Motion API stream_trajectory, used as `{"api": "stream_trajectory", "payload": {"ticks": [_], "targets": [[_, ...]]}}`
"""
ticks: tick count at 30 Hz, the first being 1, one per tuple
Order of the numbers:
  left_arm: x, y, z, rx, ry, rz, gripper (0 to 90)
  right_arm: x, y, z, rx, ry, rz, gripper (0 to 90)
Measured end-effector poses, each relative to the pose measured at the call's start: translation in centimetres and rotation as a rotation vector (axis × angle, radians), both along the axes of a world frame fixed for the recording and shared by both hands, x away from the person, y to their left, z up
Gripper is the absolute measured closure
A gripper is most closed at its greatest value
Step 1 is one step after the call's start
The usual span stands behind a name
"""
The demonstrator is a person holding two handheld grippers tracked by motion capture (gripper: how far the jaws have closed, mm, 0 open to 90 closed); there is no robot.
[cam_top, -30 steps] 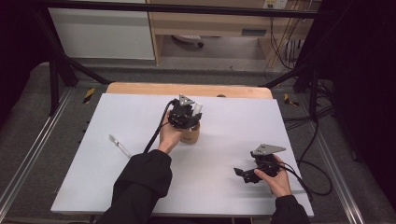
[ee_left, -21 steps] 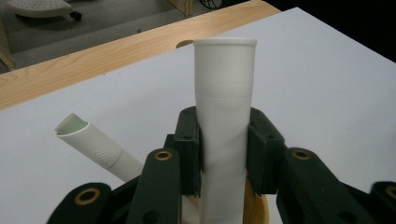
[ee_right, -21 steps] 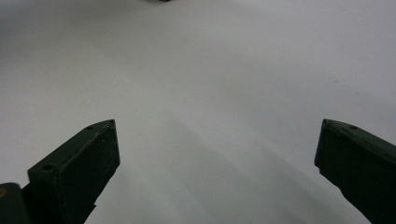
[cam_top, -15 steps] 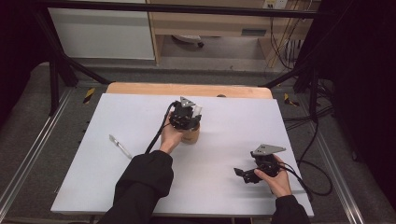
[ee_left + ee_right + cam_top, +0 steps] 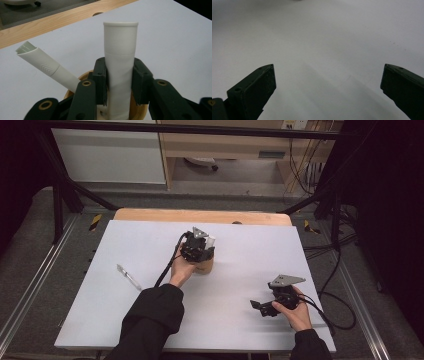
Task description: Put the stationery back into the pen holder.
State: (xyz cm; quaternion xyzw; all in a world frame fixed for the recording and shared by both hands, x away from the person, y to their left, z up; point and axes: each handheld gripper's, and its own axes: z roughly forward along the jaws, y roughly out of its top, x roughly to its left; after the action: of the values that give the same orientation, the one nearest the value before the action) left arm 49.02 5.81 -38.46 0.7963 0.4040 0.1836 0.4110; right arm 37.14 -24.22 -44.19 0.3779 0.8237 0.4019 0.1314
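A round wooden holder (image 5: 204,266) stands near the middle of the white table (image 5: 150,245). My left gripper (image 5: 197,247) sits right over the holder and is shut on an upright white tube (image 5: 120,65) whose lower end reaches into the wooden holder (image 5: 70,93). A second white tube (image 5: 47,66) leans out of the same holder to the left. The held tube's top (image 5: 211,240) pokes up beside the gripper. My right gripper (image 5: 261,307) rests low at the table's front right, open, with only bare white table (image 5: 324,62) between its fingers (image 5: 257,87).
A thin white pen-like object (image 5: 128,276) lies on the table's left part. A wooden strip (image 5: 200,216) runs along the far edge. Black cables (image 5: 330,305) trail off the right side. Metal rails (image 5: 30,285) flank the table.
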Motion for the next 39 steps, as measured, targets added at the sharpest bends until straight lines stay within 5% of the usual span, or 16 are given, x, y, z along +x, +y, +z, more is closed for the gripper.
{"api": "stream_trajectory", "payload": {"ticks": [10, 23, 39], "targets": [[-0.9, 1.2, 1.8, -0.007, -0.018, -0.022, 55.6, 0.0, 0.0, 0.0, 0.000, -0.001, 0.001, 0.7], [-4.1, 4.9, 4.0, 0.010, -0.032, -0.069, 32.9, 0.0, 0.0, 0.1, 0.007, -0.005, 0.001, 0.7], [-7.9, 11.9, 1.4, 0.008, -0.008, -0.077, 14.6, -0.1, 0.4, 0.0, 0.019, 0.011, 0.002, 0.7]]}}
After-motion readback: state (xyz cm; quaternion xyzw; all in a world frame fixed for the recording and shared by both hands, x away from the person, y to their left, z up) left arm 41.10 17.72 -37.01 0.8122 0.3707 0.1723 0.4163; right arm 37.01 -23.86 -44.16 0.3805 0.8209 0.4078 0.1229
